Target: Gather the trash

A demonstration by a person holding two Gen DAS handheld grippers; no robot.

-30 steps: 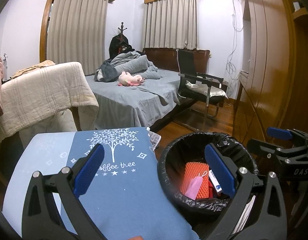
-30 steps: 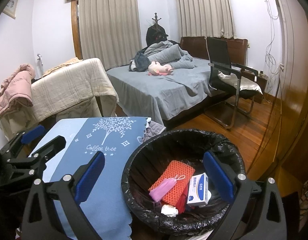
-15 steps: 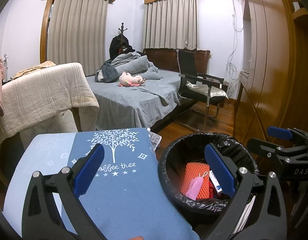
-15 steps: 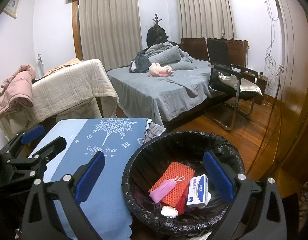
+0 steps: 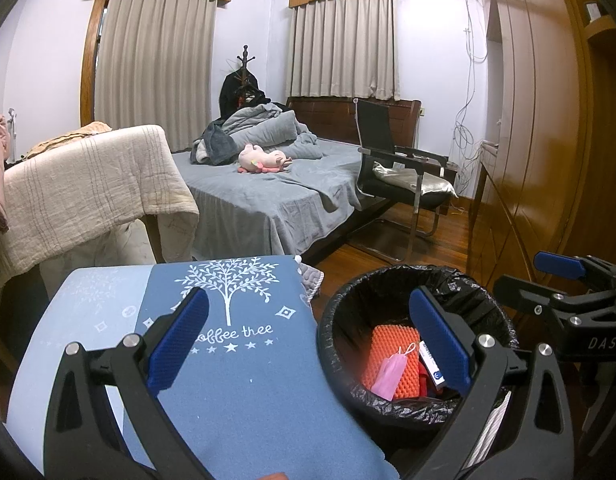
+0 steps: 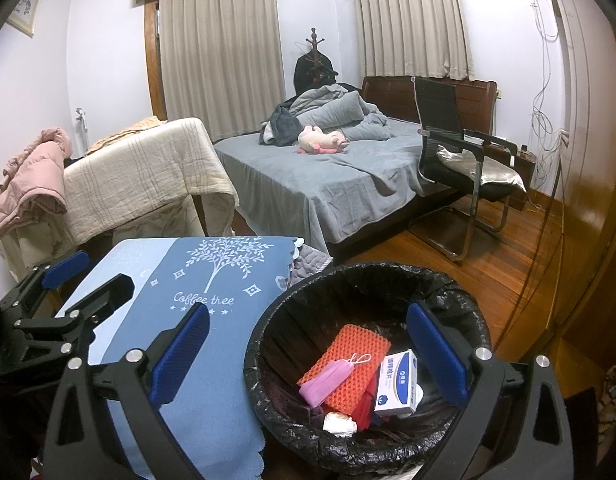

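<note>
Bedroom, wood floor, curtained windows; grey bed (image 6: 331,184) with a pink plush toy (image 6: 321,140), black chair (image 6: 459,148) beside it.

Item 1: desk (image 5: 244,392) under a blue "Coffee tree" cloth, no loose trash visible on the part in view.

Item 2: trash bin (image 6: 268,360), black liner, standing just beside the desk's right edge. Contents: orange mesh pad (image 6: 359,344), pink face mask (image 6: 327,380) lying on it, white-and-blue medicine box (image 6: 397,384), crumpled white tissue (image 6: 339,424), red scraps beneath.

Item 3: left tool (image 5: 308,344), fingers apart, empty, over the desk's edge and the bin's rim.

Item 4: right tool (image 6: 308,352), fingers apart, empty, above the bin.

Handling note: all contents look light. Mask, tissue and mesh are soft and would crush under a pinch; take each at a bunched middle. Box is stiffer cardboard, best held across its narrow faces. Liner is thin and slippery; likely gathered at the rim if the bag is next.
</note>
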